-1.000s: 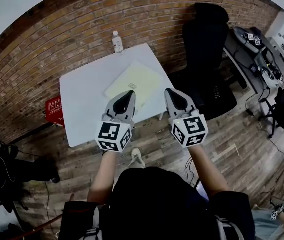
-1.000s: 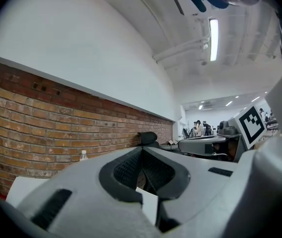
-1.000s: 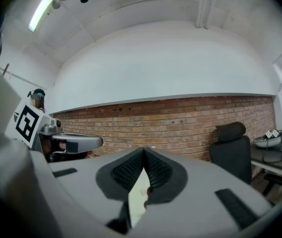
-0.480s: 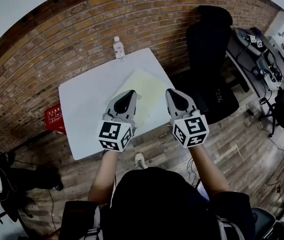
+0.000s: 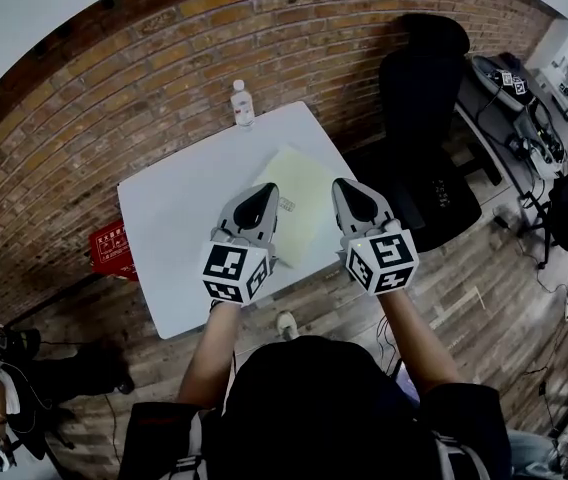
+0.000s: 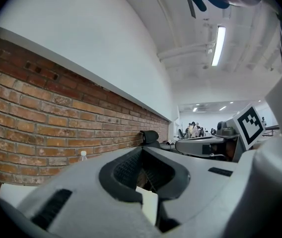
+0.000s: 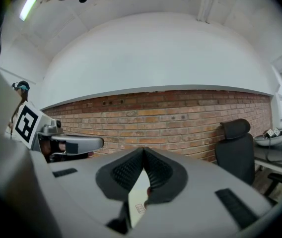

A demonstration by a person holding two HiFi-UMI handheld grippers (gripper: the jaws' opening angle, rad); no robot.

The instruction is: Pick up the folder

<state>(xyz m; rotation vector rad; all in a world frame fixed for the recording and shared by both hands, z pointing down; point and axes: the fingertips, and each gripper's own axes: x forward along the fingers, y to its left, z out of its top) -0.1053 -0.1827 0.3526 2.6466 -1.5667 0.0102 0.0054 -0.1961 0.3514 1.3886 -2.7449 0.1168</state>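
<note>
A pale yellow folder (image 5: pixel 302 196) lies flat on the white table (image 5: pixel 179 228), toward its right side. My left gripper (image 5: pixel 263 190) hovers over the folder's near left part, shut with nothing in it. My right gripper (image 5: pixel 348 184) is level with it, over the table's right edge just beside the folder, also shut and empty. In the left gripper view the jaws (image 6: pixel 142 150) meet, with a pale sliver of surface below them. Below the shut jaws in the right gripper view (image 7: pixel 143 150) shows a strip of the folder (image 7: pixel 139 196) with its small label.
A water bottle (image 5: pixel 242 101) stands at the table's far edge by the brick wall (image 5: pixel 114 88). A black office chair (image 5: pixel 426 108) stands right of the table, and a desk with equipment (image 5: pixel 524 108) lies further right. A red box (image 5: pixel 112 244) sits on the floor at left.
Both grippers have moved forward together, from the table's near edge to above the folder and the table's right edge. Both stayed shut.
</note>
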